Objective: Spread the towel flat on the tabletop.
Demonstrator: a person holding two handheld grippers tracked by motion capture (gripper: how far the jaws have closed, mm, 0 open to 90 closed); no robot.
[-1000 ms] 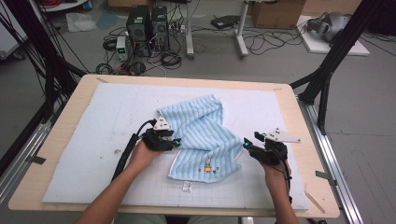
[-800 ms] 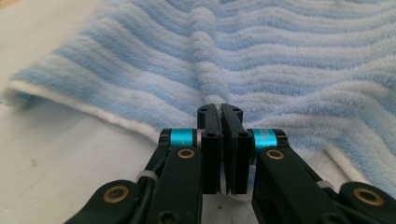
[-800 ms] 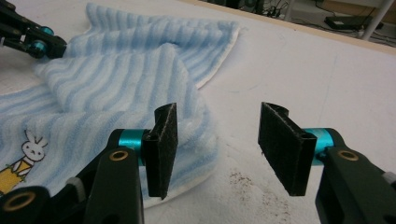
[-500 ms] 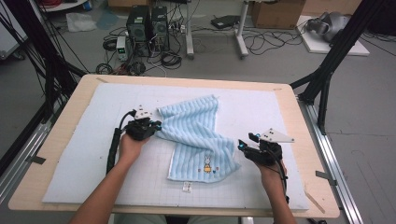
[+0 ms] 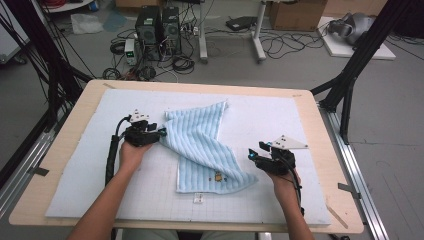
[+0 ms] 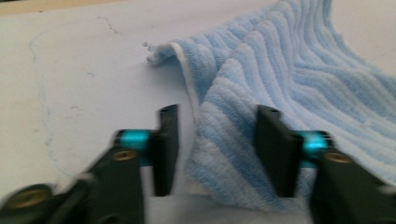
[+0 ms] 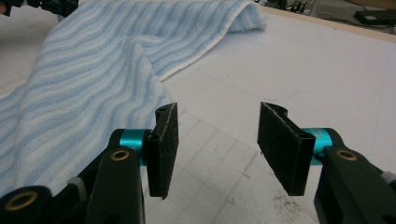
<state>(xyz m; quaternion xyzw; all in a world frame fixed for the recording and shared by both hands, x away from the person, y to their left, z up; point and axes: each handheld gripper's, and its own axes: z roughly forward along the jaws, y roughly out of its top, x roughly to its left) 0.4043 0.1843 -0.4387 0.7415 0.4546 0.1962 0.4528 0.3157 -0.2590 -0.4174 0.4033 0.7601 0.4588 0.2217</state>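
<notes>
A light blue striped towel (image 5: 205, 145) lies partly folded across the white mat, with a small yellow patch near its front edge. My left gripper (image 5: 161, 133) is at the towel's left corner. In the left gripper view its jaws have just been opening and now stand open (image 6: 218, 114), with a fold of the towel (image 6: 299, 84) lying loose between them, the pads not pressing it. My right gripper (image 5: 251, 155) rests at the towel's right front corner. In the right gripper view it is open (image 7: 219, 112) over bare mat, the towel (image 7: 93, 60) beside its left jaw.
The gridded white mat (image 5: 280, 120) covers a wooden table (image 5: 70, 130). A small white tag (image 5: 198, 198) lies on the mat in front of the towel. Black frame posts (image 5: 350, 85) stand at both sides. Computers and cables (image 5: 160, 30) sit on the floor beyond the far edge.
My left gripper dragged the towel's left corner leftward and away from me, spreading the cloth, then opened its jaws. The right gripper has stayed in place, open.
</notes>
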